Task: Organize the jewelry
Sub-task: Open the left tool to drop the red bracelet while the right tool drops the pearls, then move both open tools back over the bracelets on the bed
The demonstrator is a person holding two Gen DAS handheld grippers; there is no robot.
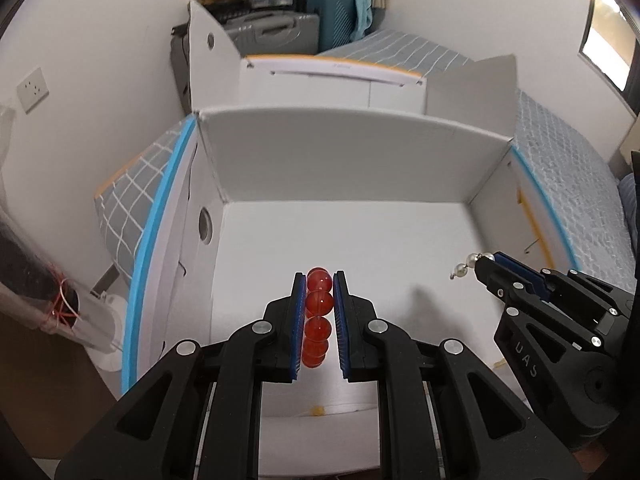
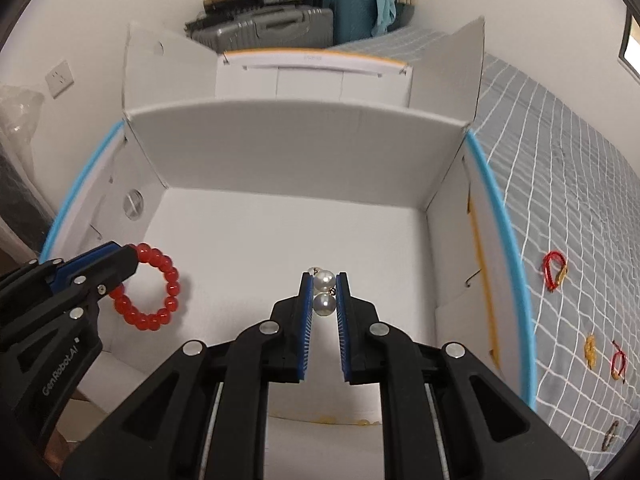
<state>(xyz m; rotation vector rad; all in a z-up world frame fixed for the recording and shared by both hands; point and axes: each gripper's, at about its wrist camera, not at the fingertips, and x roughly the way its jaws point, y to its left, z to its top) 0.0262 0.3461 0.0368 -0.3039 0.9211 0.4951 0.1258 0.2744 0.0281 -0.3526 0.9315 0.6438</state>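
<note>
My left gripper is shut on a red bead bracelet and holds it over the open white box. In the right wrist view the bracelet hangs as a ring from the left gripper. My right gripper is shut on a pearl piece with a small gold link, also above the box floor. In the left wrist view the pearls stick out of the right gripper.
The box has blue-edged side flaps and sits on a grey checked bedspread. Several small pieces lie on the bedspread at right: a red cord loop, a gold piece, another red cord. A second white box stands behind.
</note>
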